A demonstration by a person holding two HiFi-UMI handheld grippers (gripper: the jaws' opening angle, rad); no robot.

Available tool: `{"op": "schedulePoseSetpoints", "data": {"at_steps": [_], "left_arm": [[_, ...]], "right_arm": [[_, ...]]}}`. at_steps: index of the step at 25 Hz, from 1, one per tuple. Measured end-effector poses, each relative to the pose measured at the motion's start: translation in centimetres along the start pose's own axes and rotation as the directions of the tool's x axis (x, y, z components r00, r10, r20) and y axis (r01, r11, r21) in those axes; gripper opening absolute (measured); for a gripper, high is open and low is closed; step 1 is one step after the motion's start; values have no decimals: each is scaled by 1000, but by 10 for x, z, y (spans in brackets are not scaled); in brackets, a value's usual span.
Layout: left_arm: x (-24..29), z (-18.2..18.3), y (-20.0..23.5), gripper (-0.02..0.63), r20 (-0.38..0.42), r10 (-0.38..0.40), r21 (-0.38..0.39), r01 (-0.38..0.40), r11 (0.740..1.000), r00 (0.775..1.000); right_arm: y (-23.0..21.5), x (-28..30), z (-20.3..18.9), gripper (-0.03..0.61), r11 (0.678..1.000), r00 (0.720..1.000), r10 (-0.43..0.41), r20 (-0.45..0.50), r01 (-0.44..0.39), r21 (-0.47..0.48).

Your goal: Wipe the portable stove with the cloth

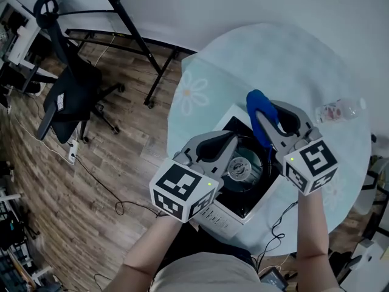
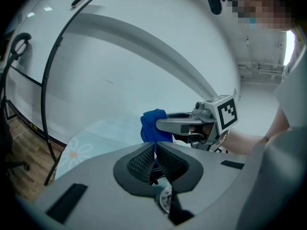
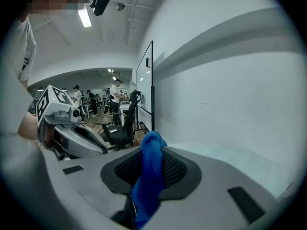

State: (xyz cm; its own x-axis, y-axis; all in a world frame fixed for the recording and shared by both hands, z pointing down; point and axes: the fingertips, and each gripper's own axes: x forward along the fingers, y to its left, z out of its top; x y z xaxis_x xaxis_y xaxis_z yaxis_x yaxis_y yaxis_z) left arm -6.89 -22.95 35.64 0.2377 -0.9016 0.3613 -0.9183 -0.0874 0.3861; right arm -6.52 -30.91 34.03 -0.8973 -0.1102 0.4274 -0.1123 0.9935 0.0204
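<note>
A round desk [image 1: 292, 59] under a pale blue cloth cover printed with daisies filled the right half of the head view. The white portable stove [image 1: 243, 193], with its black top and round metal burner, sat on the desk at the lower centre of that frame.

The right tool [image 1: 267, 111] was clamped on a bright blue terry cloth [image 1: 258, 105]. In the right gripper view the cloth [image 3: 148, 176] ran up between the two dark pads and bunched above their tips. In the head view it was held above the stove's far edge, just right of centre.

The left tool [image 1: 234, 137] hovered over the stove's near left part. Its jaws were together at the tips, with nothing between them, as the left gripper view showed [image 2: 154, 145].

A clear plastic bottle [image 1: 337, 109] lay on the desk at the right edge. A black office chair [image 1: 67, 96] stood on the wooden plank floor [image 1: 91, 181] at the upper left.
</note>
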Motion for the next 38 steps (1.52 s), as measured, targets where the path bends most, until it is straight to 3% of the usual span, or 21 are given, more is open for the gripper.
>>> {"op": "schedulePoseSetpoints", "data": {"at_steps": [7, 20, 26, 38], "left_arm": [[9, -14, 11, 28, -72, 8, 9, -7, 1000, 997], [21, -31, 15, 28, -123, 4, -6, -5, 1000, 992], [21, -28, 15, 28, -107, 24, -6, -25, 1000, 994], [19, -22, 12, 28, -96, 18, 6, -17, 1000, 995]], "right_arm": [[4, 27, -33, 98, 997, 992, 73, -104, -73, 3], [4, 51, -66, 98, 984, 962, 176, -208, -171, 38], [6, 55, -77, 98, 978, 948, 209, -241, -202, 52], [9, 57, -87, 97, 974, 931, 201, -304, -222, -37]]}}
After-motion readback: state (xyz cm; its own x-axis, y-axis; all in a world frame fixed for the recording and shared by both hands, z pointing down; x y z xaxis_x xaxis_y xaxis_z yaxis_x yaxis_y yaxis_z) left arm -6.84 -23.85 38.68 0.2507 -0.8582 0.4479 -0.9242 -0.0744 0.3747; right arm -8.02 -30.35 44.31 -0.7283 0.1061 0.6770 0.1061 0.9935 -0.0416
